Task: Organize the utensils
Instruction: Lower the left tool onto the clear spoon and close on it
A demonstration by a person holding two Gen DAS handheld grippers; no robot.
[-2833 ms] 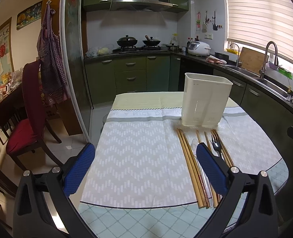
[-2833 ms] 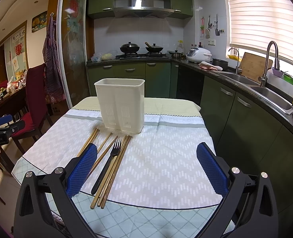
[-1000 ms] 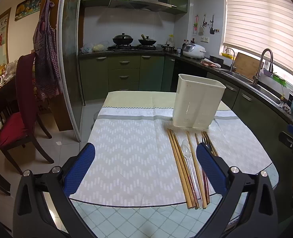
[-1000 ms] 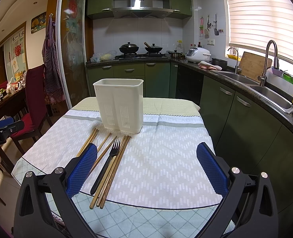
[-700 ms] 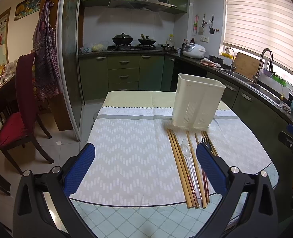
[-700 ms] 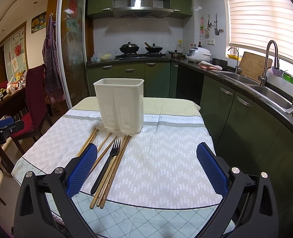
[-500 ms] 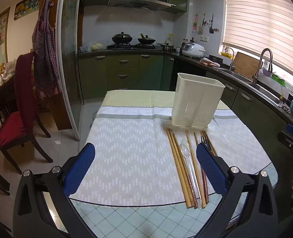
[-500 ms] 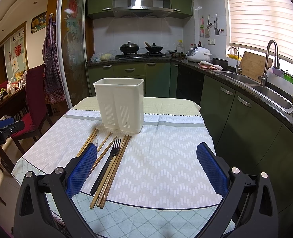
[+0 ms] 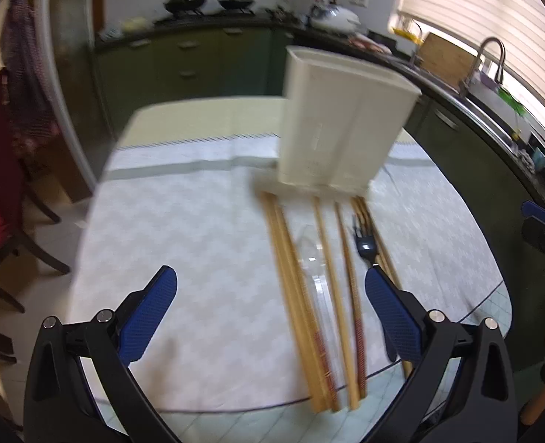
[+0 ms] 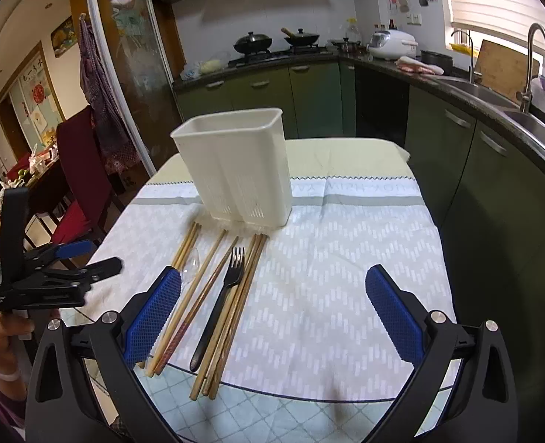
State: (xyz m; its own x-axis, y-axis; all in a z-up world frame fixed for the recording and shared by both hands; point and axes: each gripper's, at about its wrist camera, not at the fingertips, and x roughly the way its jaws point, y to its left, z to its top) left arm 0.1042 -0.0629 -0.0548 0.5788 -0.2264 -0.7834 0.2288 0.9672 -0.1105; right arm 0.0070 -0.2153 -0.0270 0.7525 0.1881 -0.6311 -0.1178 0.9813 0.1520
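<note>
A white plastic utensil holder (image 9: 340, 125) (image 10: 239, 170) stands upright on the table's patterned cloth (image 10: 346, 265). In front of it lie several wooden chopsticks (image 9: 290, 280) (image 10: 231, 313), a clear plastic spoon (image 9: 311, 254) (image 10: 191, 265) and a black fork (image 9: 364, 243) (image 10: 220, 299). My left gripper (image 9: 270, 306) is open and empty, just above the cloth, with the chopsticks and spoon between its fingers. My right gripper (image 10: 272, 310) is open and empty, above the near table edge, its left finger (image 10: 150, 317) over the chopstick ends. The left gripper also shows in the right wrist view (image 10: 51, 277).
The round table's near edge (image 10: 309, 398) has a tiled surface beyond the cloth. A red chair (image 10: 76, 170) stands at the left. Green kitchen cabinets (image 10: 493, 170), a sink and a stove with pans line the back and right.
Both grippers have moved forward and down towards the utensils. The left wrist view is blurred from motion. The left gripper now reaches into the right wrist view.
</note>
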